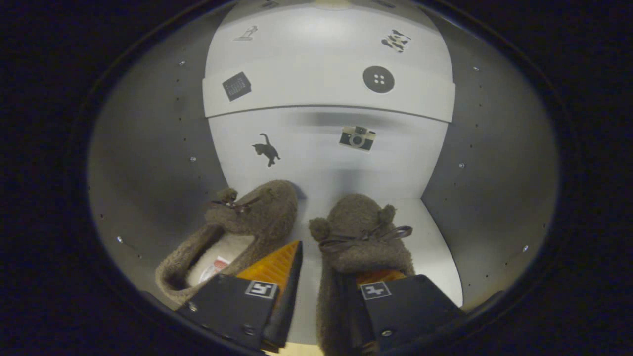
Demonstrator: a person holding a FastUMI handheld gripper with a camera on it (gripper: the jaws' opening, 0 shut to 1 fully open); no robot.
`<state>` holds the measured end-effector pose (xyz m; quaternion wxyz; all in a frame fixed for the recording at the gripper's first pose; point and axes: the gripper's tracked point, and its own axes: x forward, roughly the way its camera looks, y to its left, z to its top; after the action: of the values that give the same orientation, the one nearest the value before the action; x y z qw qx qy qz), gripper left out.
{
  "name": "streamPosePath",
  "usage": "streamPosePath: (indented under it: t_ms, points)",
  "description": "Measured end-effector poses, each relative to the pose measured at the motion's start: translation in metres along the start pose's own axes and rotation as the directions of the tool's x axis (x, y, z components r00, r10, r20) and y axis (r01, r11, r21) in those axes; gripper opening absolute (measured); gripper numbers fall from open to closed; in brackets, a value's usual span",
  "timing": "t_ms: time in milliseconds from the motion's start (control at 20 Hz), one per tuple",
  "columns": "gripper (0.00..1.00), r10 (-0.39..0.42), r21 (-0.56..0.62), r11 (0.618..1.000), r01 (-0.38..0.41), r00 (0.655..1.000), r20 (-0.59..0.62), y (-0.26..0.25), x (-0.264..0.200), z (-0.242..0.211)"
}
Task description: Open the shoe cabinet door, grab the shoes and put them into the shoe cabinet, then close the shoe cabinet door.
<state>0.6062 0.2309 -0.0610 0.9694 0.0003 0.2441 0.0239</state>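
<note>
Two brown fuzzy slippers with small bows stand side by side on the white floor [437, 247] of the shoe cabinet, toes toward the back wall. The left slipper [257, 212] lies just left of my fingers, its pale lining showing. The right slipper [361, 217] has my right finger [378, 277] down in its opening. My left finger [277, 267] sits in the gap between the two slippers, with a strip of white floor showing between it and the right slipper's side. My gripper [336, 262] is open, straddling that slipper's inner side wall.
The cabinet's grey side walls [148, 173] close in on both sides. A white shelf [326, 94] spans the cabinet above the slippers. The back wall [321, 158] carries small stickers. A little floor room lies beyond the slipper toes.
</note>
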Motion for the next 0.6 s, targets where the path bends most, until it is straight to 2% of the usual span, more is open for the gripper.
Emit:
streamPosePath:
  t_ms: [300, 400, 600]
  points:
    - [0.63, -0.013, 0.005, 1.000, 0.012, 0.995, 0.100, -0.002, -0.057, -0.002]
    - [0.63, -0.004, -0.004, 1.000, 0.005, 0.987, 0.159, 0.001, -0.092, -0.009]
    - [0.90, 0.013, 0.042, 0.999, -0.025, 0.965, 0.263, 0.005, -0.172, -0.041]
